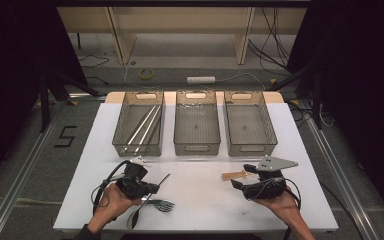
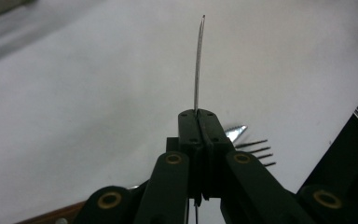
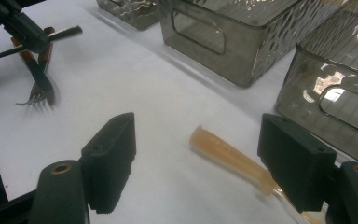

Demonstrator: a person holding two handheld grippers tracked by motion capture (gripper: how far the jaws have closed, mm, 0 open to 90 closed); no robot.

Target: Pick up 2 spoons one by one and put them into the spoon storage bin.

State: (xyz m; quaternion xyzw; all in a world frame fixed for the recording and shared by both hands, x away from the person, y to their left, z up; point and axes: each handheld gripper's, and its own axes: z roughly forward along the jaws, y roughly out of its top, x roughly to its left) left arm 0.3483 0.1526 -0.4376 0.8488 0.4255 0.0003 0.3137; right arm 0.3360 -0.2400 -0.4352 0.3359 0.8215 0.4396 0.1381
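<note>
The left gripper [image 1: 152, 188] is clenching a metal utensil handle [image 1: 163, 179] pointing toward the trays, while the released right gripper [image 1: 240, 180] is straddling the amber-handled utensil [image 3: 230, 156] on the counter [image 1: 200, 200].

Overhead view of table [image 1: 200, 200]; two close tool-mounted views.

On the white table [image 1: 290, 150], 3 grey bins stand in a far row; the left bin [image 1: 125, 122] holds metal rods [image 1: 142, 127]. The left gripper [image 1: 152, 187] clamps a spoon [image 1: 147, 200] near a fork [image 1: 162, 205].
</note>
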